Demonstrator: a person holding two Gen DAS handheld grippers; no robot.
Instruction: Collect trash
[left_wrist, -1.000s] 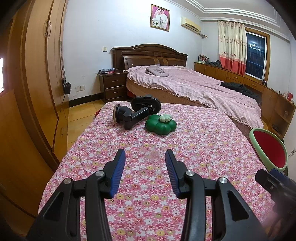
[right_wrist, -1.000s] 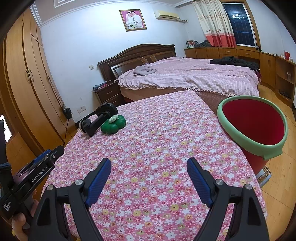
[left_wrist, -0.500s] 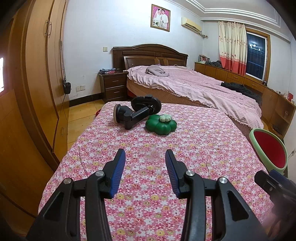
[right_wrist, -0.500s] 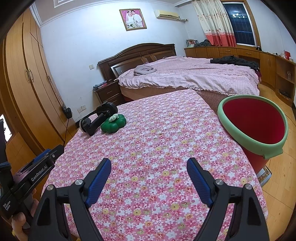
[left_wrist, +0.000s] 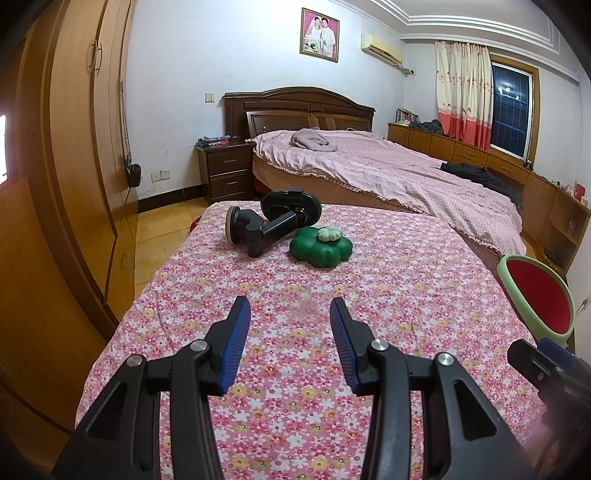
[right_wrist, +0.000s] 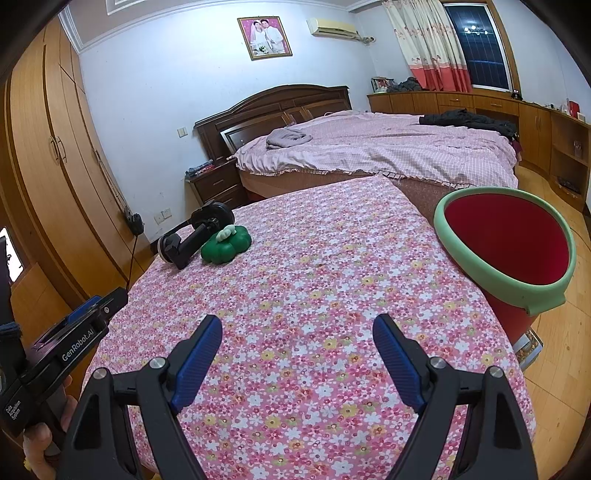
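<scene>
Your left gripper (left_wrist: 290, 312) hovers over the floral-covered worktop (left_wrist: 388, 288) with its jaws partly spread and nothing between them. Your right gripper (right_wrist: 297, 332) has its jaws spread wide, also empty. The black phone mount (left_wrist: 269, 225) and the green flower-shaped item (left_wrist: 319, 249) lie touching at the far end. The red bin (right_wrist: 506, 240) stands just beside the worktop's right edge.

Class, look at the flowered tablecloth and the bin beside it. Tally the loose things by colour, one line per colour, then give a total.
Black: 1, the phone holder
Green: 1, the flower-shaped toy with a small pale piece on top
Red with a green rim: 1, the bin standing beside the table
Total: 3
</scene>
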